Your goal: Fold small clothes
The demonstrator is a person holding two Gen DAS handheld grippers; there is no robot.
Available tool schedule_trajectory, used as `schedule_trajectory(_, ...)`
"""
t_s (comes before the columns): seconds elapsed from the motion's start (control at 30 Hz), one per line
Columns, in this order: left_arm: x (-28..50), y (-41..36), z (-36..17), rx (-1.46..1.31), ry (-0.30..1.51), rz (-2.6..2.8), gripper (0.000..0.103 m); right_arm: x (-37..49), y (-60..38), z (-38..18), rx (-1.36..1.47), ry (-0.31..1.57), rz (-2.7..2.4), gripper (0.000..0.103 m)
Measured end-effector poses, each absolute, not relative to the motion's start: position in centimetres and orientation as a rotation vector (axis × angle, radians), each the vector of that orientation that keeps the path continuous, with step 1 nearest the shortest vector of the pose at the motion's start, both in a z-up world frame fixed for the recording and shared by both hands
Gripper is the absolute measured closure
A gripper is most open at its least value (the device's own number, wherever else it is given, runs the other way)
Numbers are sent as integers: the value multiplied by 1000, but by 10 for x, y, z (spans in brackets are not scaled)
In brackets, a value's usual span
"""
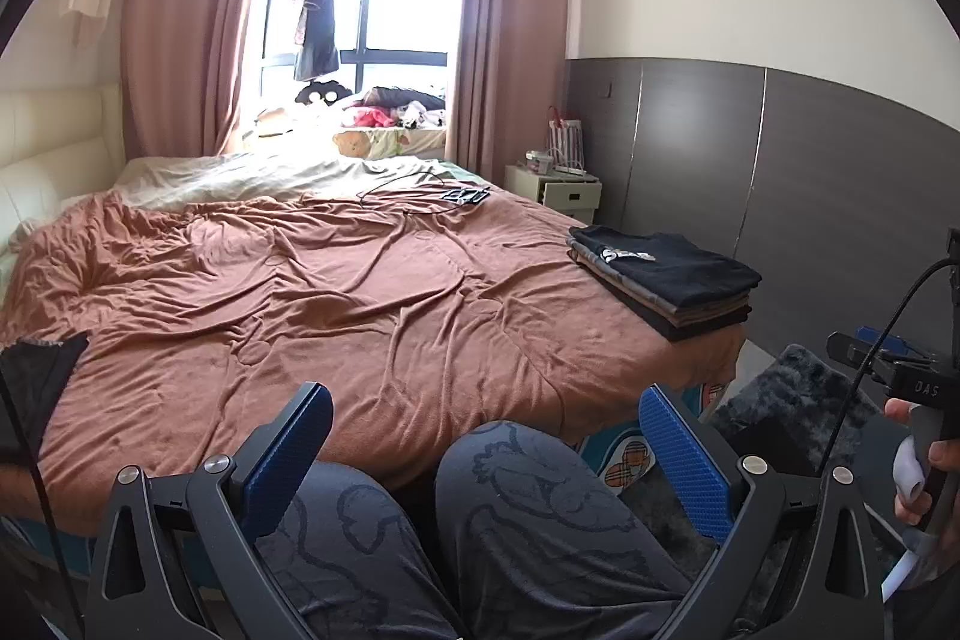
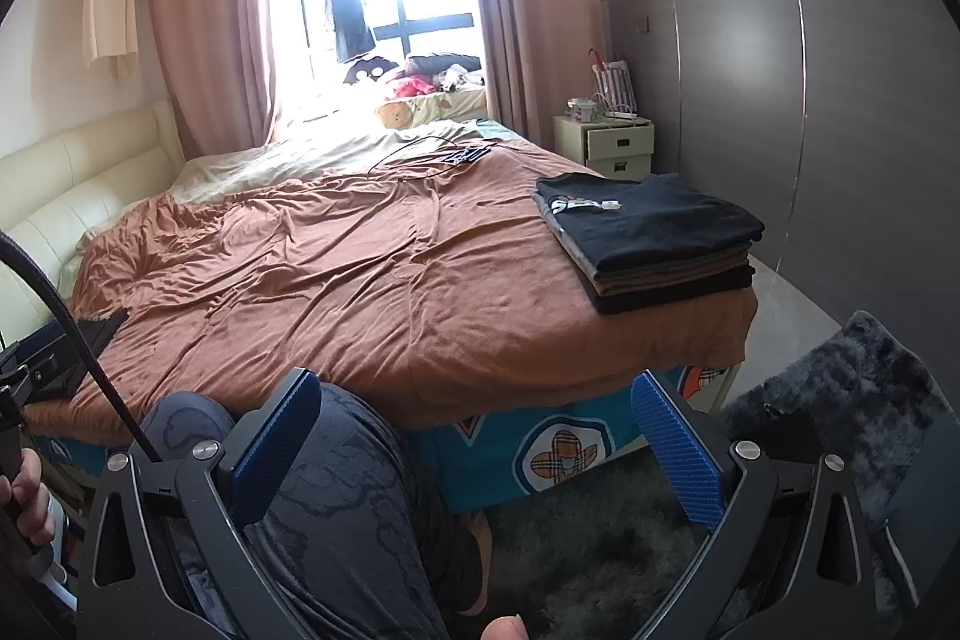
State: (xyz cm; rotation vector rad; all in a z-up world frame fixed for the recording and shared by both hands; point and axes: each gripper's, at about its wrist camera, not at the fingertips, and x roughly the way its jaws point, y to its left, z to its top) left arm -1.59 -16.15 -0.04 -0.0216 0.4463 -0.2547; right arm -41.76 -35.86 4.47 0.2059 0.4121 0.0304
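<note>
Rumpled brown bedspread [image 2: 336, 268] bears a neat folded clothes stack [image 2: 648, 238] (black shirt uppermost); both grippers [image 1: 486, 460] [image 2: 477, 451] gape, empty.

Soft matt cloth, brown and heavily creased, over the bed [image 2: 360, 280]. Smooth flat-pressed fabric in the stack of folded clothes [image 2: 648, 238], black on top. Blue ribbed rubbery pads [image 1: 684, 454] on matt black plastic of the left tool [image 1: 486, 460], silvery metal bolts. Shaggy dark-grey pile on the rug [image 2: 840, 400]. Glossy cream leather-like headboard [image 2: 78, 184].
</note>
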Motion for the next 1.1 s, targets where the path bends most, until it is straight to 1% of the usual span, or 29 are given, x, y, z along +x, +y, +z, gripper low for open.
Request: schedule_trajectory(1.1, -16, -157, -3, -48, 445, -219, 0, -414, -370, 41, 229, 419, 27, 0)
